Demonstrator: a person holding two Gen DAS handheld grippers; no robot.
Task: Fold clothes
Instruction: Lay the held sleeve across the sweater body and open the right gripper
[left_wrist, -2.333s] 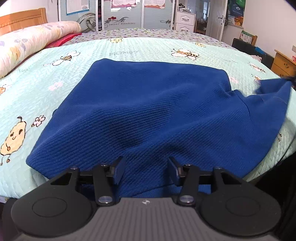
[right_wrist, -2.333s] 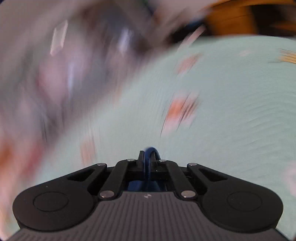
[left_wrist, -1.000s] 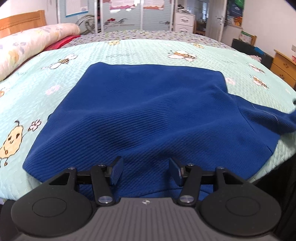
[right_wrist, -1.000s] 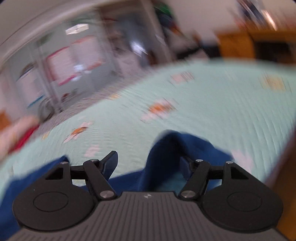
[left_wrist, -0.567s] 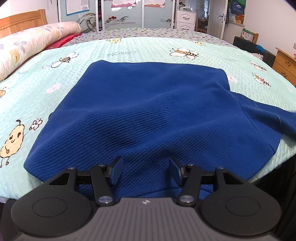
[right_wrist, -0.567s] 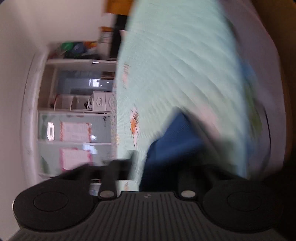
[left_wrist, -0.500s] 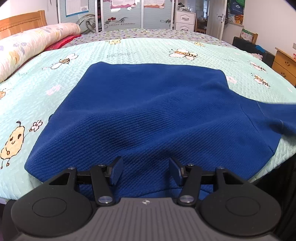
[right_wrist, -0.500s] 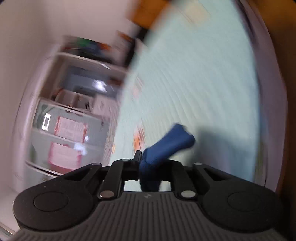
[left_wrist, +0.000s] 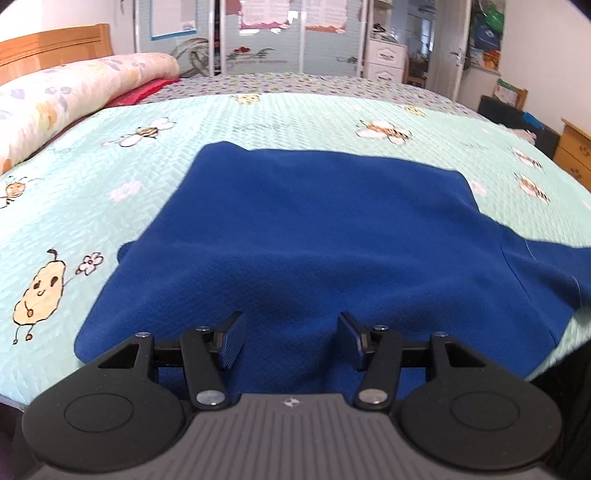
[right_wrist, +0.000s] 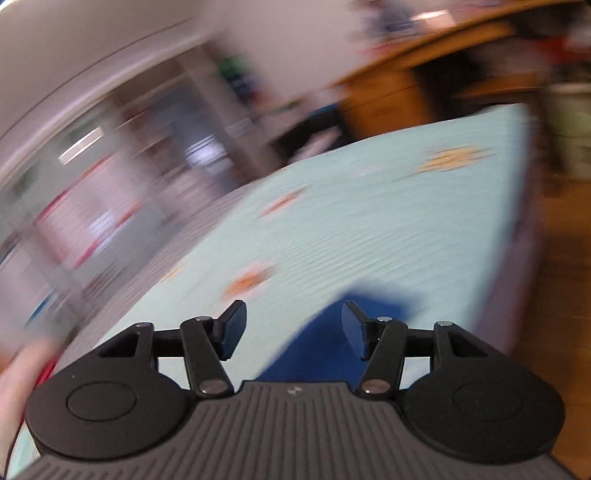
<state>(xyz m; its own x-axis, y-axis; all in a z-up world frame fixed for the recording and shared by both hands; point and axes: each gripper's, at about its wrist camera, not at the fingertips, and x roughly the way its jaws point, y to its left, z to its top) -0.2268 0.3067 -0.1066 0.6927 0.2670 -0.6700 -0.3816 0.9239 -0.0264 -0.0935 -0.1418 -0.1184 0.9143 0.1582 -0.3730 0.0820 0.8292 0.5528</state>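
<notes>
On the bed (left_wrist: 295, 122) my blue sweater (left_wrist: 314, 229) lies flat, its sleeve (right_wrist: 332, 332) trailing toward the bed's right edge under my right tool (right_wrist: 293, 328), whose jaws have just been opening and grip nothing, while my left tool (left_wrist: 291, 334) gapes wide over the near hem.

Royal-blue garment (left_wrist: 314, 236), mint bedspread (left_wrist: 295, 122) with bee prints, black grippers (left_wrist: 291, 341)

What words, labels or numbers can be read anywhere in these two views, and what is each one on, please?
"HONEY": faint stitched lettering on the bedspread, only roughly legible.
Line of lettering on the wardrobe door: too blurred to read.
Posters above it: print too small.
Right wrist view: everything is motion-blurred, nothing legible.
</notes>
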